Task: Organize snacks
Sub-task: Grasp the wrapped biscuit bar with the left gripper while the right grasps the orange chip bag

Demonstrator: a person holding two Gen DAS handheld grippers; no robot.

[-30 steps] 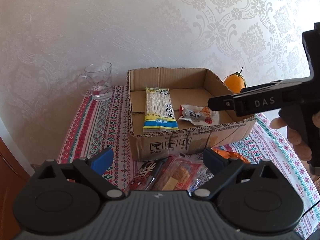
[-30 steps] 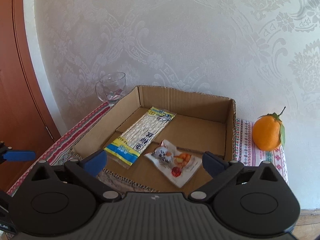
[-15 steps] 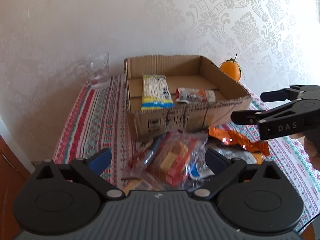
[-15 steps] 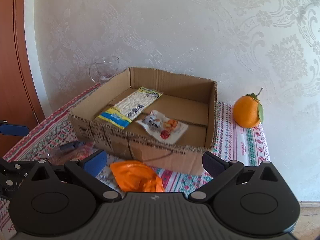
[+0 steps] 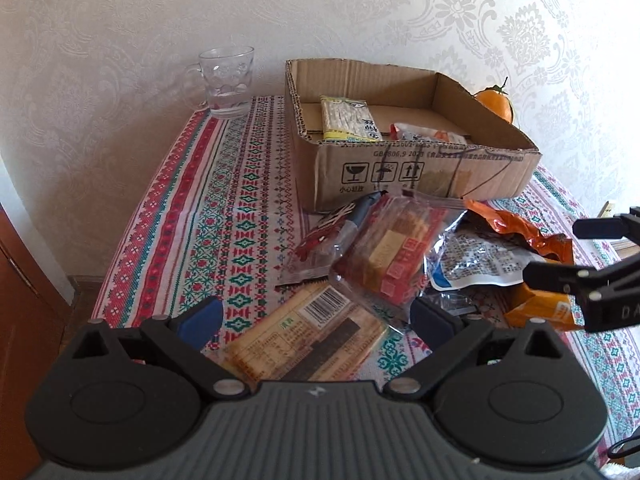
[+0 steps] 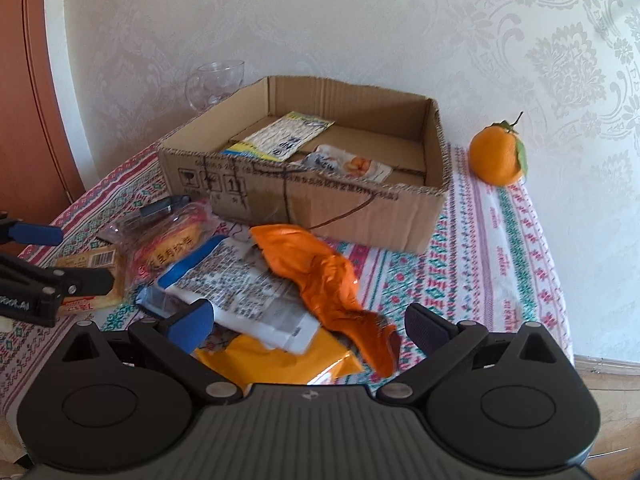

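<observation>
A cardboard box [image 5: 424,178] [image 6: 320,204] holds a yellow-edged noodle pack [image 5: 349,118] [image 6: 282,138] and a small white snack pack [image 6: 348,164]. In front of it lies a pile of snacks: a clear red cake pack [image 5: 394,256], a biscuit pack with a barcode [image 5: 308,332], a white and blue printed bag [image 6: 236,280], an orange foil bag [image 6: 320,276] and a yellow pack [image 6: 276,360]. My left gripper [image 5: 316,320] is open and empty above the biscuit pack. My right gripper [image 6: 308,322] is open and empty above the white and orange bags.
A glass mug [image 5: 226,82] stands at the back left by the wall. An orange fruit with leaves [image 6: 498,156] sits right of the box. The patterned tablecloth [image 5: 224,208] covers the table; a wooden door [image 6: 24,80] is at the left.
Both grippers have pulled back from over the box and dropped toward the snack pile in front of it. Both stayed open and empty.
</observation>
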